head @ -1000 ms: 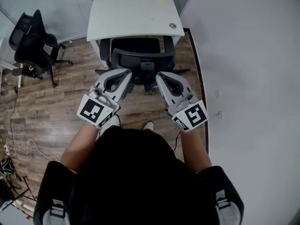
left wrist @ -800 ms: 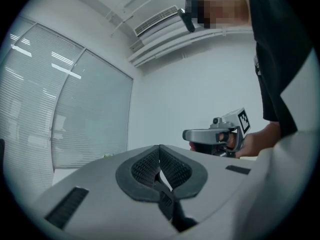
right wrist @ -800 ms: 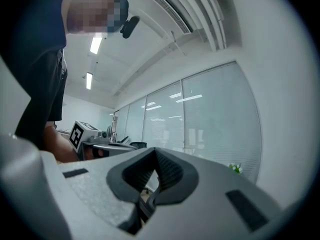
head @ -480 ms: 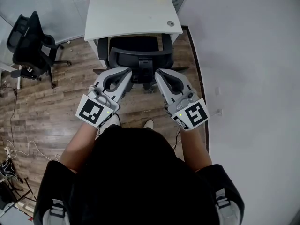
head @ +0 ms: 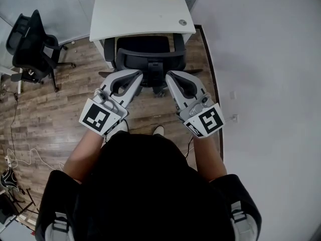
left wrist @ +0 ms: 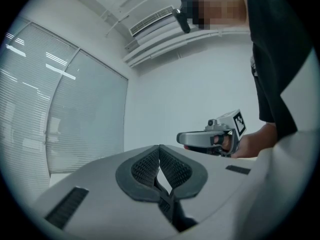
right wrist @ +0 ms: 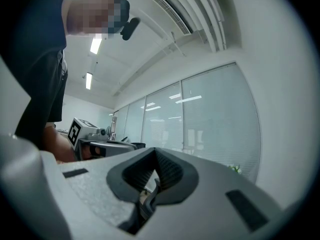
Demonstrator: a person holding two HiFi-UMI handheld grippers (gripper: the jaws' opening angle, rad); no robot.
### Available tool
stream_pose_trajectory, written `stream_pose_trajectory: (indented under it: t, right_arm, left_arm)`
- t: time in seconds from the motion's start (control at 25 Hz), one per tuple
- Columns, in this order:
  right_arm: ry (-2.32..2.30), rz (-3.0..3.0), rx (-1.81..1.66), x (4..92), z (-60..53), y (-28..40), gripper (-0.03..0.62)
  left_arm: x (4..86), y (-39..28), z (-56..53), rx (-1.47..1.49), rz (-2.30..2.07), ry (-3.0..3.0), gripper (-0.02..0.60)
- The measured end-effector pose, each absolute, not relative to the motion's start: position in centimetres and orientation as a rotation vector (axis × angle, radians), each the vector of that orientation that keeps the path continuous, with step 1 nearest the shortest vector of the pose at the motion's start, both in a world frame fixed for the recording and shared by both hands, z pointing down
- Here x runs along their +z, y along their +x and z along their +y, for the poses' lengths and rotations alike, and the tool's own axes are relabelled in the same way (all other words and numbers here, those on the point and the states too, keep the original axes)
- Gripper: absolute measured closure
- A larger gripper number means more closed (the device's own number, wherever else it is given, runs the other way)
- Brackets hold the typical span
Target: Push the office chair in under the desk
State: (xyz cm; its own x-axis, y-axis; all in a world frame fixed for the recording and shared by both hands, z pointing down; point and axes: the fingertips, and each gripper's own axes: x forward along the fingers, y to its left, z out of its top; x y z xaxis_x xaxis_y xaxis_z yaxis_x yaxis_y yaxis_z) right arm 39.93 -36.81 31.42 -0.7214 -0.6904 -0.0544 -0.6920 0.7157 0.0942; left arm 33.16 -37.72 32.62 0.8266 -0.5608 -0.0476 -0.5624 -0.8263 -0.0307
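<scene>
Head view is showing the left hand-held gripper and right hand-held gripper, both pressed together and empty, nudging the office chair, seemingly sliding deeper under the near edge of the tabletop, seat still partly showing.

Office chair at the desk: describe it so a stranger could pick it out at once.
Find the white desk at the top of the head view. The black office chair stands at its front edge, seat facing the desk. The other black chair stands apart at the left, on open wood floor.
</scene>
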Motion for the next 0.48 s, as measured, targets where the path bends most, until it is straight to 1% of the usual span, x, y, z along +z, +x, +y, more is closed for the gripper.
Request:
stream_pose_trajectory:
  t: [0.48]
  right_arm:
    - [-1.152, 2.903, 0.163, 31.4, -36.78, 40.09, 0.592]
  left_arm:
    - [32.72, 33.65, -37.79, 0.006, 0.916, -2.954, 0.586]
